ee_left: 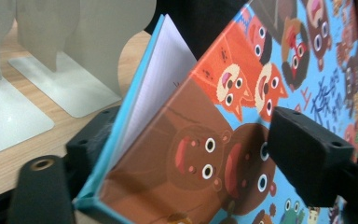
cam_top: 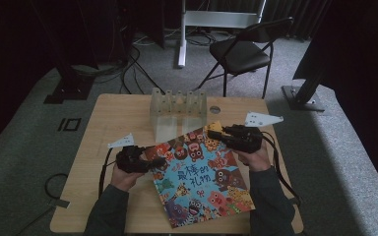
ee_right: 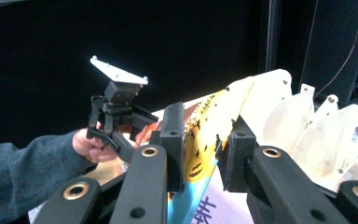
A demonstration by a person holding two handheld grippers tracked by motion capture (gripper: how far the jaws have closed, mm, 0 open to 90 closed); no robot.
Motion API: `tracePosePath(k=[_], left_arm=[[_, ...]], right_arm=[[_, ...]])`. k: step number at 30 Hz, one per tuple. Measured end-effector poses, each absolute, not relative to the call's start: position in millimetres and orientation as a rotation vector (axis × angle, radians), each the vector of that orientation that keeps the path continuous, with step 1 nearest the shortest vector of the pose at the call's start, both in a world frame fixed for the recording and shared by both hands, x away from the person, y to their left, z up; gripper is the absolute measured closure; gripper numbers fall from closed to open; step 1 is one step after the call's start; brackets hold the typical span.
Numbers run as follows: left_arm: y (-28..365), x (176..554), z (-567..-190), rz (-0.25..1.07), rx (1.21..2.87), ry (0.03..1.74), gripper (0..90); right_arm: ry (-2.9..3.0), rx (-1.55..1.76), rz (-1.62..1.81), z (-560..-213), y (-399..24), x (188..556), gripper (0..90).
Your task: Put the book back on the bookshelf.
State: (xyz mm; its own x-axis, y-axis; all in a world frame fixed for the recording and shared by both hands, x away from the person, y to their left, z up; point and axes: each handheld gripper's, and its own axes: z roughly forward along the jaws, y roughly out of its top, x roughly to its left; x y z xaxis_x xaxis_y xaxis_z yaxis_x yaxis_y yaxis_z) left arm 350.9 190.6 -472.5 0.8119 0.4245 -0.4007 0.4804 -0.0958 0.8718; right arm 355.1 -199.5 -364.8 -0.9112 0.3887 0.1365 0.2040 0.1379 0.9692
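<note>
A colourful picture book (cam_top: 202,182) with cartoon animals on a blue cover slants above the wooden table (cam_top: 113,113). My right gripper (cam_top: 216,132) is shut on its far right corner; in the right gripper view the pads (ee_right: 173,140) clamp the yellow and blue edge of the book (ee_right: 205,114). My left gripper (cam_top: 153,161) is at the book's left corner. In the left gripper view its jaws (ee_left: 196,149) stand wide with the slightly fanned book (ee_left: 233,84) slanting across the gap, not clamped flat. The left gripper (ee_right: 133,123) and the hand that holds it also show across the book.
A row of pale bookends (cam_top: 177,105) stands at the table's back centre, close behind the book (ee_left: 74,56) (ee_right: 307,121). A black folding chair (cam_top: 241,51) and stand legs are on the carpet beyond. Bare tabletop lies at the left and front.
</note>
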Motion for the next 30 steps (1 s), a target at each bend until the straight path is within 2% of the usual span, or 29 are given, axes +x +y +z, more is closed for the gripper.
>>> tracePosePath(k=[8,9,11,12,22,30], left_arm=[[193.1,353.9,-463.7,-0.045,1.718,0.728,34.1],[193.8,353.9,-462.3,-0.042,1.715,0.726,35.2],[196.6,353.2,-458.2,-0.030,1.697,0.716,43.1],[197.4,352.5,-455.5,-0.023,1.694,0.710,45.7],[198.9,344.1,-424.9,0.110,1.681,0.642,59.1],[195.5,339.4,-400.6,0.204,1.710,0.560,66.4]], right_arm=[[2.248,0.621,1.863,-372.2,-207.6,363.3,70.2],[2.248,0.627,1.857,-373.4,-208.8,364.0,68.7],[2.239,0.698,1.722,-375.7,-207.2,364.0,60.0],[2.236,0.715,1.706,-377.2,-207.2,364.6,59.1],[2.187,0.779,1.615,-381.9,-206.6,365.8,48.2],[2.137,0.784,1.572,-381.2,-205.9,366.1,44.5]])
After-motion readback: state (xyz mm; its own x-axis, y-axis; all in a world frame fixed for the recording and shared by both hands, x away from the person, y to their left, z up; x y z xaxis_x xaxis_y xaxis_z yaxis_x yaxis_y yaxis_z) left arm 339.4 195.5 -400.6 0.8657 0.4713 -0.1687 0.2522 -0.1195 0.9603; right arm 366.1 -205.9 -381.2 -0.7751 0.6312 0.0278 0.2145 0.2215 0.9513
